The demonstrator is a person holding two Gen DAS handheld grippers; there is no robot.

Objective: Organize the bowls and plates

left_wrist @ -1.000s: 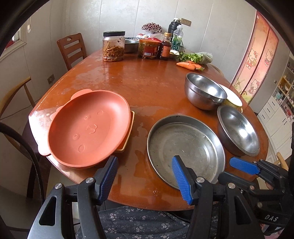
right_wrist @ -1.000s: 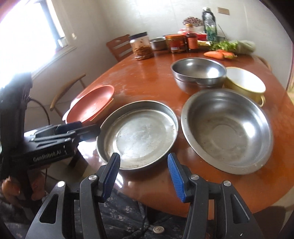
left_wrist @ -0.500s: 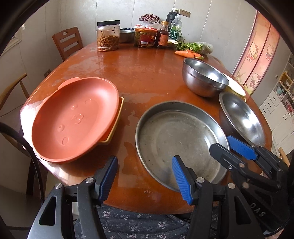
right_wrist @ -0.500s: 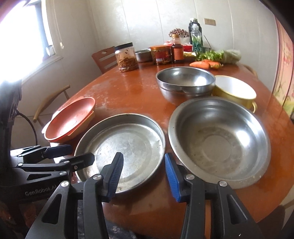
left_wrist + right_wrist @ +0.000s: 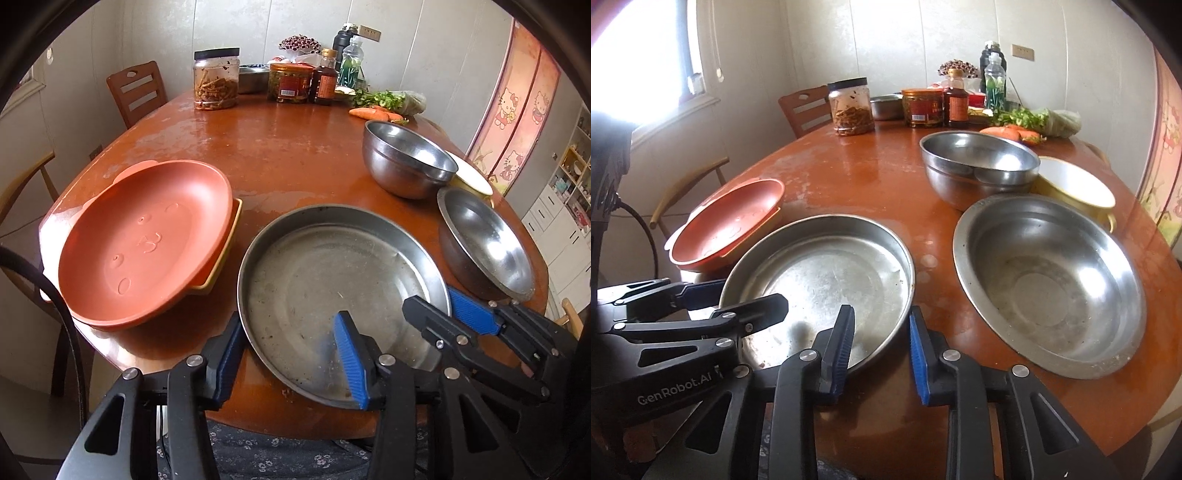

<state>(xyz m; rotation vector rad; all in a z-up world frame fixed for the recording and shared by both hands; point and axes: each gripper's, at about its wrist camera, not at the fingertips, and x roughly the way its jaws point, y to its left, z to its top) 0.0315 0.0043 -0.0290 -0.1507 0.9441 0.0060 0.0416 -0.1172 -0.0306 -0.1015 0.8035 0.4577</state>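
Both sets of jaws have just been closing on the flat steel pan (image 5: 343, 291). The right gripper (image 5: 877, 341) has one pad inside the near rim and one outside, nipped almost shut on that thin wall. The left gripper (image 5: 291, 354) straddles the rim's other near corner, narrowed down too, though whether its pads press the metal yet is hard to judge from here. Two grips on one wide pan, I'd say, so it lifts level instead of tipping.

Just beyond the right jaws sits the wide steel bowl (image 5: 1049, 280), and behind it the deep steel bowl (image 5: 979, 166) touching a yellow bowl (image 5: 1075, 184). Out past the left jaws, the orange plate (image 5: 144, 243) rests on a yellow tray, likely the stack this pan belongs with. Jars and carrots crowd the tabletop's (image 5: 280, 155) far edge.
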